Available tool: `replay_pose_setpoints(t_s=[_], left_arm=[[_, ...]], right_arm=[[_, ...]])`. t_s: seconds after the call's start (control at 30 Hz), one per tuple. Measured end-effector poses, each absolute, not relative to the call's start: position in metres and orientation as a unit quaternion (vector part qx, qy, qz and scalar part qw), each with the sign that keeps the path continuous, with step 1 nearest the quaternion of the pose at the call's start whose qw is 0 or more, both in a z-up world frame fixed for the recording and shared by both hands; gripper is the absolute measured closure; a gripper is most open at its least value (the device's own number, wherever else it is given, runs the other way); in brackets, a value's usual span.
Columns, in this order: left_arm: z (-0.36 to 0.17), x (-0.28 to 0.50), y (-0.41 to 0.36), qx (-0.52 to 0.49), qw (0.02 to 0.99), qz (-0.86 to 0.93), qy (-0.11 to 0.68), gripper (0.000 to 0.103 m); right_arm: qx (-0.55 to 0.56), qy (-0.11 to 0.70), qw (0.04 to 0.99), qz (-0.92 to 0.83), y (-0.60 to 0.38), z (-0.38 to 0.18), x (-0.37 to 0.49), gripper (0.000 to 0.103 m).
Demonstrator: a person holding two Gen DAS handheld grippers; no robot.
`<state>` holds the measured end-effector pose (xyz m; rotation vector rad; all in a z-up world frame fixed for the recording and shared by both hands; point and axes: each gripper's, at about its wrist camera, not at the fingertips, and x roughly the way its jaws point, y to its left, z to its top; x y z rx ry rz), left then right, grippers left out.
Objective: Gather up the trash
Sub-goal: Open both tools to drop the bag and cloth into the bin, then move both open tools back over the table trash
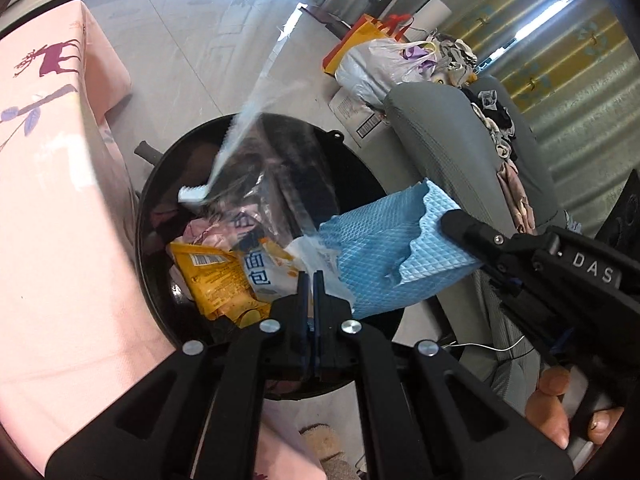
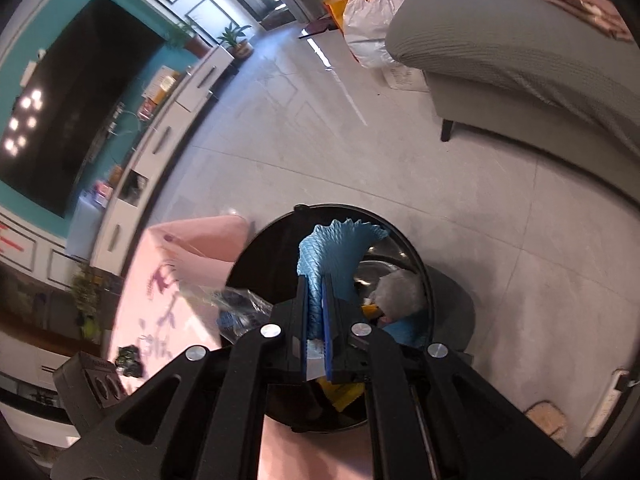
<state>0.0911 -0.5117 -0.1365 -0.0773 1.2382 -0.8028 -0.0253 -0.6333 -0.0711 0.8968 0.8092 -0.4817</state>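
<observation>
A round black trash bin (image 1: 150, 216) stands on the floor beside a pink-clothed table. It holds a yellow snack wrapper (image 1: 212, 276), a white bread wrapper (image 1: 262, 270) and other scraps. My left gripper (image 1: 313, 280) is shut on a clear plastic wrapper (image 1: 240, 136), which stretches up over the bin's mouth. Coming in from the right, my right gripper (image 1: 450, 220) is shut on a blue textured paper towel (image 1: 376, 252) at the bin's edge. In the right wrist view, the right gripper (image 2: 316, 280) pinches the blue towel (image 2: 336, 244) above the bin (image 2: 420, 268).
The pink tablecloth (image 1: 52, 220) hangs close on the bin's left. A grey sofa (image 1: 448, 148) piled with clothes stands to the right. Full plastic bags (image 1: 372, 64) sit beyond it. A TV and white cabinet (image 2: 176, 128) line the far wall across the tiled floor (image 2: 440, 184).
</observation>
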Motion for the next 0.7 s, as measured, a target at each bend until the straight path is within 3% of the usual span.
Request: replay_pose_setpoints(t_s=[0.03, 0.07, 0.1, 0.13, 0.17, 0.2, 0.23, 0.27, 0.3, 0.4, 0.47, 0.7], left_arm=[[-0.135, 0.090, -0.511, -0.032, 0.741, -0.366, 0.562, 0.100], [-0.133, 0.090, -0.509, -0.030, 0.743, -0.365, 0.561, 0.089], [-0.131, 0.089, -0.507, -0.029, 0.744, -0.366, 0.559, 0.069], [-0.126, 0.087, -0.504, -0.032, 0.747, -0.365, 0.554, 0.059], [-0.118, 0.086, -0.497, -0.041, 0.757, -0.363, 0.542, 0.044], [-0.112, 0.085, -0.491, -0.046, 0.764, -0.362, 0.532, 0.036], [-0.102, 0.084, -0.481, -0.051, 0.772, -0.362, 0.520, 0.034], [-0.096, 0.083, -0.474, -0.052, 0.775, -0.363, 0.515, 0.026], [-0.089, 0.083, -0.465, -0.056, 0.776, -0.363, 0.512, 0.019], [-0.064, 0.079, -0.426, -0.070, 0.796, -0.355, 0.484, 0.012], [-0.048, 0.075, -0.396, -0.073, 0.818, -0.335, 0.462, 0.007], [-0.011, 0.071, -0.279, -0.076, 0.872, -0.238, 0.422, 0.003]], right_arm=[[0.410, 0.380, 0.798, -0.225, -0.631, -0.069, -0.023, 0.093], [0.406, 0.381, 0.801, -0.221, -0.628, -0.067, -0.022, 0.089], [0.406, 0.378, 0.803, -0.217, -0.627, -0.065, -0.021, 0.086], [0.406, 0.375, 0.806, -0.215, -0.626, -0.063, -0.021, 0.082], [0.404, 0.372, 0.808, -0.213, -0.624, -0.059, -0.021, 0.069], [0.402, 0.368, 0.811, -0.212, -0.622, -0.056, -0.022, 0.054], [0.398, 0.363, 0.815, -0.212, -0.620, -0.051, -0.022, 0.048], [0.389, 0.362, 0.821, -0.210, -0.615, -0.044, -0.023, 0.038], [0.382, 0.362, 0.825, -0.209, -0.613, -0.041, -0.022, 0.035], [0.360, 0.352, 0.840, -0.202, -0.601, -0.023, -0.022, 0.024], [0.360, 0.341, 0.846, -0.196, -0.596, -0.014, -0.023, 0.022], [0.326, 0.292, 0.885, -0.160, -0.557, 0.032, -0.022, 0.011]])
